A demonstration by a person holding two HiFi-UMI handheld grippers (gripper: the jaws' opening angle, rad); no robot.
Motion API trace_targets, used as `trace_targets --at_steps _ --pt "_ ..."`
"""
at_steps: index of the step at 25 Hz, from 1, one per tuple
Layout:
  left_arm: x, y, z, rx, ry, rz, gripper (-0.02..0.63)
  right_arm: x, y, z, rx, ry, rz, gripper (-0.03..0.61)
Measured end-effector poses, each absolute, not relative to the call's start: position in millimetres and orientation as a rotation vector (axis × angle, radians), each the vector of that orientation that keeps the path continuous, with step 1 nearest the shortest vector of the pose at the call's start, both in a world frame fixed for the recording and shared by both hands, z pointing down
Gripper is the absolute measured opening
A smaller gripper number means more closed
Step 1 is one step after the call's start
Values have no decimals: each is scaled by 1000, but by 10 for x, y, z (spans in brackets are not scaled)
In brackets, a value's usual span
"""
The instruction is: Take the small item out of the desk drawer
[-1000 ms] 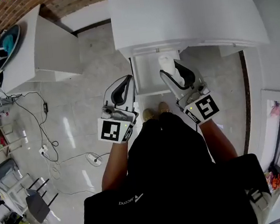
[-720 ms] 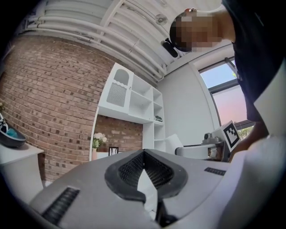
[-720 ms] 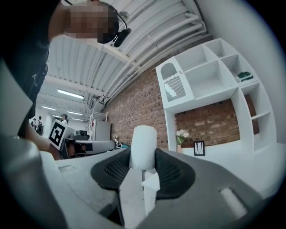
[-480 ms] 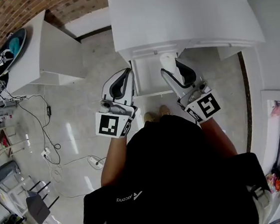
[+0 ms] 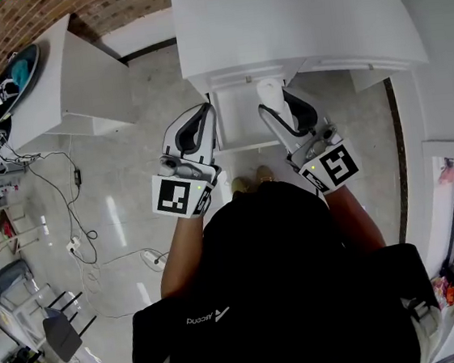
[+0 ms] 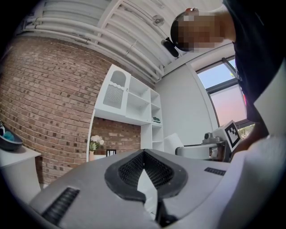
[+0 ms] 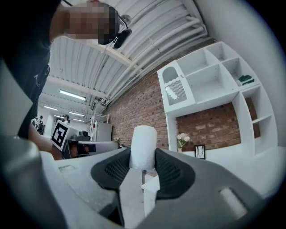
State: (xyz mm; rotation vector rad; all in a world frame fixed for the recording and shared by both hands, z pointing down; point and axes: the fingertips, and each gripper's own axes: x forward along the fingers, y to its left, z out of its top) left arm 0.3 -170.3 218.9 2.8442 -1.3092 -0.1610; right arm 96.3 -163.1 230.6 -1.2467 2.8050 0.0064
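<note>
Grasping a white cylinder, right gripper fingers sit over the drawer; left gripper fingers clenched, empty.

White small item, white drawer

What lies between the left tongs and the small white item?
Only the open drawer, its white bottom bare; the head view shows it.

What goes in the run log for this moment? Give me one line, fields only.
right gripper: shut on white cylinder | left gripper: shut, empty | desk drawer: open
</note>
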Motion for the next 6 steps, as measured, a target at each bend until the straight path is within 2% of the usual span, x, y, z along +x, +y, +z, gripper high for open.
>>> trace_targets --at_steps 6 --pt "44 -1729 2163 2852 -1303 -161 -2 981 -1642 2299 -1242 2814 7 167"
